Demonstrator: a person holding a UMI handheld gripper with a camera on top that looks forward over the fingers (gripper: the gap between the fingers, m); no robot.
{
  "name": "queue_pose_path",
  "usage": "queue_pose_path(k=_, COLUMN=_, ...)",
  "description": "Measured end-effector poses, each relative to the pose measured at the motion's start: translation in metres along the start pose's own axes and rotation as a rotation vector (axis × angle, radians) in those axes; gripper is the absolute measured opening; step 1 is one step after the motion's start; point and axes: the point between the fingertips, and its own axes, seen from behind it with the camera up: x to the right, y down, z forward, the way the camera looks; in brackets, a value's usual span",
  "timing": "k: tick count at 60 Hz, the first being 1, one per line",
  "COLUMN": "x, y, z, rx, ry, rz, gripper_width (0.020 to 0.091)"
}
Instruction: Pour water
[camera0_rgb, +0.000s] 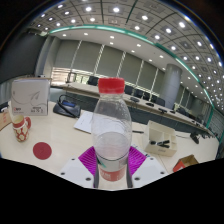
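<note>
A clear plastic water bottle (112, 130) with a red cap (112, 86) and a red label band near its base stands upright between my fingers. My gripper (112, 166) is shut on the bottle's lower part, both magenta pads (88, 160) pressing its sides. The bottle looks lifted above the white table (60, 140). A clear plastic cup (161, 136) stands on the table to the right, beyond the fingers.
A red round coaster (42, 151) lies on the table to the left. A white box (30, 95) and a small patterned cup (20, 127) stand at the far left. A black headset (66, 105) lies further back. Office chairs and desks fill the background.
</note>
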Motion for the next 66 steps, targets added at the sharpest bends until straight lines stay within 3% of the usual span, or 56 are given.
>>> queue_pose_path(k=13, x=-0.044, y=-0.088, z=-0.004, rx=0.047, ry=0.148, rz=-0.388, gripper_width=0.0376)
queue_pose_path(k=23, x=-0.115, y=-0.141, z=-0.004, rx=0.089, ry=0.255, rz=-0.875, gripper_width=0.0374)
queue_pose_path(k=34, x=-0.189, y=-0.144, z=0.013, rx=0.103, ry=0.304, rz=-1.329, gripper_width=0.0376)
queue_pose_path(k=48, x=-0.233, y=-0.136, z=0.026, rx=0.146, ry=0.347, rz=-1.699, gripper_width=0.0376)
queue_pose_path(k=58, x=-0.231, y=-0.139, z=0.031, rx=0.131, ry=0.328, rz=-1.672, gripper_width=0.0377)
queue_pose_path(k=66, x=-0.225, y=-0.145, z=0.023, rx=0.12, ry=0.237, rz=-1.38, gripper_width=0.0378)
